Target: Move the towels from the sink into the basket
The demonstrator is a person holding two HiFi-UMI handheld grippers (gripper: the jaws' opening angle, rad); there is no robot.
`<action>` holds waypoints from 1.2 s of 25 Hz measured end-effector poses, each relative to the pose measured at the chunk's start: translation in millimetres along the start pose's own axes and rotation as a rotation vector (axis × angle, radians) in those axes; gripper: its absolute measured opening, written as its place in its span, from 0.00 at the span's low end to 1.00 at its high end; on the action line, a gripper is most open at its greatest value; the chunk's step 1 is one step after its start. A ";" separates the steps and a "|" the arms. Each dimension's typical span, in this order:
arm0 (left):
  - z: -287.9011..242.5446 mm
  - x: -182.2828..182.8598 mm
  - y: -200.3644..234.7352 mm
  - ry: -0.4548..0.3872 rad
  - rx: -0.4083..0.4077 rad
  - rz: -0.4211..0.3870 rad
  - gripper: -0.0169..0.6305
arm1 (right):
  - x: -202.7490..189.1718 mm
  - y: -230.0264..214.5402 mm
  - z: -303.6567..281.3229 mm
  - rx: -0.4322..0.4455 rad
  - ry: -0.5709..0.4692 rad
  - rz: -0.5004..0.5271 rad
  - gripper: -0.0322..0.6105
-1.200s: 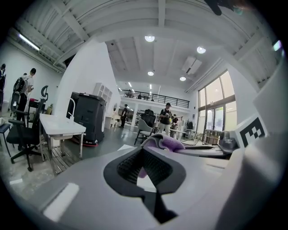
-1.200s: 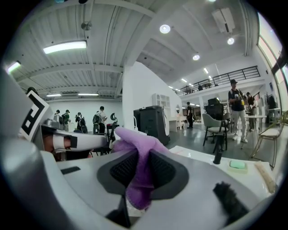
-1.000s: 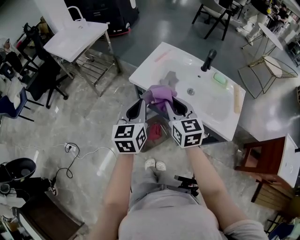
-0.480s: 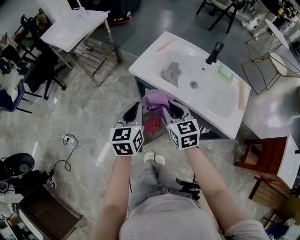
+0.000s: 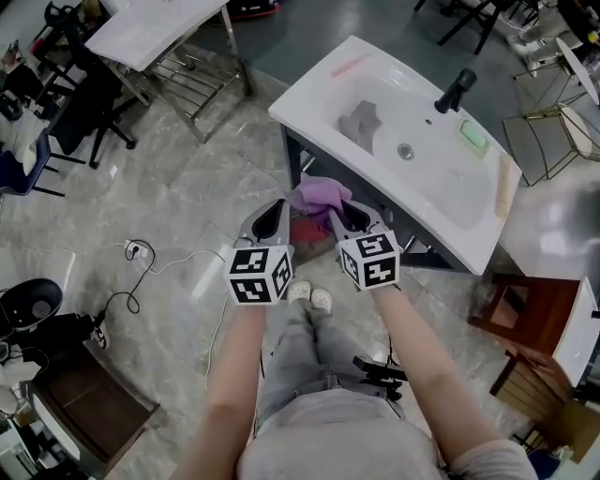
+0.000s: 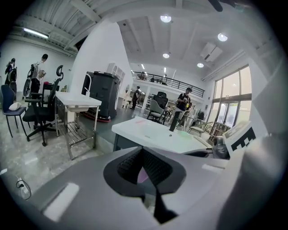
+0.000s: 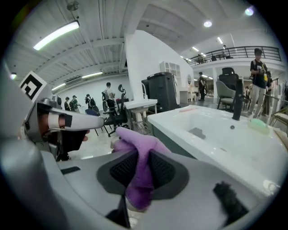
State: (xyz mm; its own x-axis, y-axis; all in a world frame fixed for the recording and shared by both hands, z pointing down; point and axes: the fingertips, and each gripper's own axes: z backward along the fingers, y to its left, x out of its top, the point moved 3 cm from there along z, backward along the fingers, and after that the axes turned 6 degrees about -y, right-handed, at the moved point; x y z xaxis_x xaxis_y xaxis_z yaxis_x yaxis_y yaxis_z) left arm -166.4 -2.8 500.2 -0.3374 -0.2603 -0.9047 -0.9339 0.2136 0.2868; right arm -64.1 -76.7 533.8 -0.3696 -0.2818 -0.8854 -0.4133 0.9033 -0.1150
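Observation:
A purple towel (image 5: 319, 194) hangs between my two grippers, in front of the white sink's (image 5: 309, 105) near edge and above the floor. My left gripper (image 5: 281, 208) is shut on its left side; only a purple sliver (image 6: 142, 174) shows between the pads in the left gripper view. My right gripper (image 5: 339, 214) is shut on the towel (image 7: 139, 152), which bulges out above and below the pads. A grey towel (image 5: 361, 120) still lies in the sink basin. Under the purple towel, low beneath the sink front, lies something red (image 5: 307, 234); the basket's outline is hidden.
A black faucet (image 5: 455, 91) and a green soap (image 5: 473, 134) sit on the sink's far side. Another white sink on a metal frame (image 5: 159, 28) stands at the upper left. A wooden stool (image 5: 511, 309) is at the right, a cable (image 5: 141, 272) on the floor at the left.
Both grippers have come down and back from the sink rim with the purple towel, which now hangs in front of the sink's near edge. The grey towel stays in the basin.

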 end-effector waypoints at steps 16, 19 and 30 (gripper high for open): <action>-19.5 -56.8 20.2 0.104 -0.012 0.000 0.03 | -108.4 -5.6 -59.1 0.010 0.210 -0.107 0.19; -23.1 -64.9 22.0 0.118 -0.014 0.004 0.03 | -132.7 -10.2 -71.7 0.023 0.262 -0.132 0.19; -32.8 -73.6 35.0 0.137 -0.004 0.029 0.03 | -184.4 -23.4 -107.7 0.025 0.400 -0.063 0.21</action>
State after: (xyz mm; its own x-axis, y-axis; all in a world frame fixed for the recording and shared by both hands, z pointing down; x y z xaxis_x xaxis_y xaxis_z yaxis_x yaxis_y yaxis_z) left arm -178.1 -7.1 587.2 -0.3770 -0.3808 -0.8443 -0.9239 0.2190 0.3138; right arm -75.9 -80.8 748.3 -0.6412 -0.4357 -0.6317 -0.4266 0.8866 -0.1786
